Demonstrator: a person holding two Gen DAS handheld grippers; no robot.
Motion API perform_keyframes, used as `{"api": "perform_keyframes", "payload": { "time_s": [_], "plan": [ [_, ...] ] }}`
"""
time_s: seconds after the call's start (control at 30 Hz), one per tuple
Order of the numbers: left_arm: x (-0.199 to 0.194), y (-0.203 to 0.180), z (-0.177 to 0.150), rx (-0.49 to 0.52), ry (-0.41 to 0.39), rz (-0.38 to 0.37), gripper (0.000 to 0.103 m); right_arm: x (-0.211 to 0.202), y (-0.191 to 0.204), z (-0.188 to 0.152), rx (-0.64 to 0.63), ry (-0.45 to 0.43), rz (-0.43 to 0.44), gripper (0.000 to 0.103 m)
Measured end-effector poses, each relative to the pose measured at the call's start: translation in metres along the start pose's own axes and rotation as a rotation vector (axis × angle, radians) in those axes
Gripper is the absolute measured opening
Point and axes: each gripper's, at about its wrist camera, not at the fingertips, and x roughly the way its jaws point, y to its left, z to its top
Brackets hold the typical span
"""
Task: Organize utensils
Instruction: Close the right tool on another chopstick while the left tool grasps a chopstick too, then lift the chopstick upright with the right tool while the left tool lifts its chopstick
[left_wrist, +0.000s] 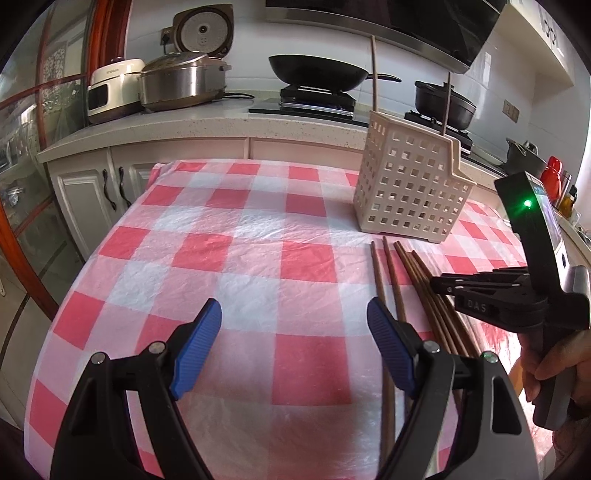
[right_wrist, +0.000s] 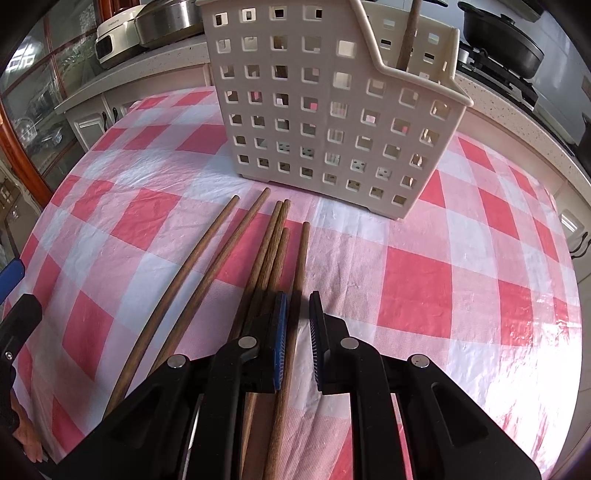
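Bright daylight, glare on the tablecloth (right_wrist: 517, 332) (right side), fisheye-bent edges, dark corners

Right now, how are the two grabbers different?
The left gripper has its jaws wide open over bare tablecloth, with nothing between them. The right gripper has narrow jaws straddling one chopstick, not yet clamped. Both have blue pads and black arms.

colours / patterns

tablecloth (left_wrist: 236, 236): red-and-white check. utensil basket (left_wrist: 406, 184): cream, square-hole grid. chopsticks (right_wrist: 207, 273): brown wood. left gripper (left_wrist: 295, 347) and right gripper (right_wrist: 297, 339): black bodies, blue ribbed pads (left_wrist: 197, 347). wok (left_wrist: 317, 72): black. right unit led (left_wrist: 527, 203): green.
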Motion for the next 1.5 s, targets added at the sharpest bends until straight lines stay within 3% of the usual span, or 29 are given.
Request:
{"api": "perform_keyframes", "payload": {
  "time_s": [0.03, 0.23, 0.3, 0.37, 0.47, 0.73, 0.9, 0.97, 1.1, 1.23, 1.5],
  "plan": [
    [0.003, -0.003, 0.001, 0.007, 0.009, -0.005, 0.078, 0.000, 0.000, 0.000, -0.001, -0.001, 0.004, 0.007],
    [0.040, -0.022, 0.013, 0.048, 0.133, -0.076, 0.077, -0.015, -0.013, -0.006, 0.059, -0.049, 0.036, 0.007],
    [0.054, -0.033, 0.016, 0.080, 0.168, -0.100, 0.070, -0.021, -0.018, -0.008, 0.077, -0.067, 0.052, 0.007],
    [0.067, -0.044, 0.020, 0.106, 0.197, -0.111, 0.057, -0.026, -0.022, -0.010, 0.088, -0.076, 0.062, 0.007],
    [0.083, -0.056, 0.026, 0.128, 0.222, -0.115, 0.047, -0.028, -0.027, -0.012, 0.101, -0.080, 0.076, 0.007],
    [0.112, -0.076, 0.038, 0.179, 0.269, -0.097, 0.030, -0.029, -0.033, -0.017, 0.126, -0.088, 0.118, 0.007],
    [0.116, -0.082, 0.039, 0.227, 0.264, -0.075, 0.016, -0.026, -0.036, -0.018, 0.137, -0.086, 0.135, 0.007],
    [0.116, -0.084, 0.039, 0.241, 0.267, -0.081, 0.006, -0.025, -0.037, -0.018, 0.143, -0.086, 0.140, 0.007],
    [0.114, -0.085, 0.037, 0.238, 0.267, -0.104, 0.006, -0.027, -0.041, -0.017, 0.157, -0.101, 0.147, 0.007],
    [0.102, -0.082, 0.041, 0.215, 0.218, -0.116, 0.006, -0.041, -0.047, -0.014, 0.176, -0.157, 0.163, 0.007],
    [0.051, -0.079, 0.064, 0.196, 0.049, -0.130, 0.006, -0.085, -0.059, -0.003, 0.219, -0.299, 0.188, 0.007]
  ]
}}
